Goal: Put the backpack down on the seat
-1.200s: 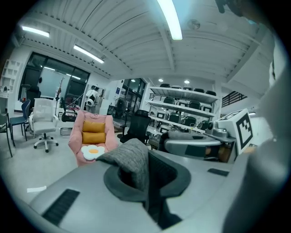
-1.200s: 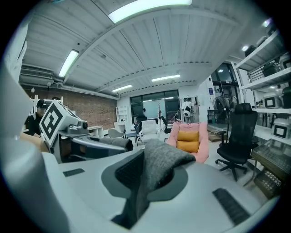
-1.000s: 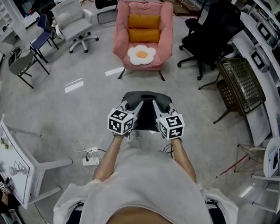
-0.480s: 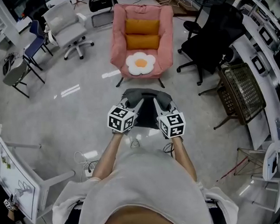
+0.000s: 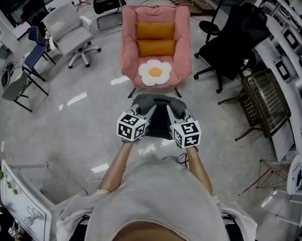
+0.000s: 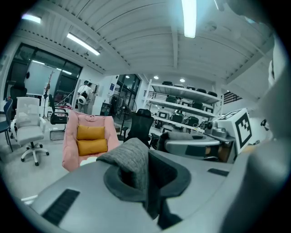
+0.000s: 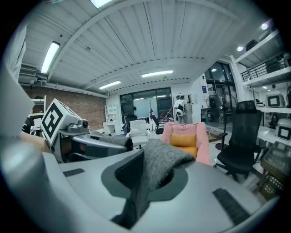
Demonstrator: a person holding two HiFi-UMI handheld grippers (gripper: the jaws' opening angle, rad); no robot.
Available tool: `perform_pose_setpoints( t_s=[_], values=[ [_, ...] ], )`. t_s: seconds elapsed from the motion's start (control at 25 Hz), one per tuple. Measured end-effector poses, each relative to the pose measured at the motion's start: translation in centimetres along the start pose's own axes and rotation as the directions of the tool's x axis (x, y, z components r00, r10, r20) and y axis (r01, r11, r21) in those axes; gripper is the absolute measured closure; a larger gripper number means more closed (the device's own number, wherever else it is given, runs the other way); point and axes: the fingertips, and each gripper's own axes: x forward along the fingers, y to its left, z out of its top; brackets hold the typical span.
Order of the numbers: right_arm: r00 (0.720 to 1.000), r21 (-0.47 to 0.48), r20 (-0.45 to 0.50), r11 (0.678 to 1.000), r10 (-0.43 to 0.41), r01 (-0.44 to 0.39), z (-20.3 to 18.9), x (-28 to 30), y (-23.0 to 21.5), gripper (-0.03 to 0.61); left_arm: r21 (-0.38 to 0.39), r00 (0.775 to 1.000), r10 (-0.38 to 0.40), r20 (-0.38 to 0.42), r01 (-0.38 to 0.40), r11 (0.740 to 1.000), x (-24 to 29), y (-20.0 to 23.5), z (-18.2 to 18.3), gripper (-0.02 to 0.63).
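A dark grey backpack [image 5: 157, 119] hangs in front of me, carried by both grippers. In the head view my left gripper [image 5: 143, 111] and right gripper [image 5: 174, 113] are each shut on its top corners. The left gripper view shows grey backpack fabric [image 6: 132, 164] pinched in the jaws; the right gripper view shows the same fabric [image 7: 157, 169] clamped. Ahead stands a pink armchair [image 5: 182, 48] with two orange cushions [image 5: 154, 38] and a white flower cushion [image 5: 155, 73] on its seat. The armchair also shows in the left gripper view [image 6: 70, 136] and the right gripper view [image 7: 201, 139].
A black office chair [image 5: 232, 36] stands right of the armchair, with a wire-mesh chair [image 5: 262, 96] and long desks [image 5: 292, 65] further right. A white swivel chair [image 5: 70, 28] and folding chairs [image 5: 26, 69] stand at the left. A white board [image 5: 23, 211] is at the lower left.
The armchair has come closer and lower in the head view as the person walks toward it. Both grippers keep their hold on the backpack.
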Motion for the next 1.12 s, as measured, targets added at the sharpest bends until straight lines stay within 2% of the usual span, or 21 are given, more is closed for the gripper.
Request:
perform_pose_setpoints(
  t_s=[0.56, 1.12],
  values=[
    [1.0, -0.003, 0.004, 1.0, -0.007, 0.007, 1.2, 4.5, -3.2, 0.552, 0.006, 1.0, -0.008, -0.018, 0.008, 1.0, 3.6, 3.9, 1.4, 0.581],
    [0.999, 0.028, -0.01, 0.999, 0.039, -0.039, 3.6, 12.1, -10.9, 0.552, -0.032, 0.999, 0.033, -0.043, -0.035, 0.999, 11.9, 10.0, 5.2, 0.581]
  ],
)
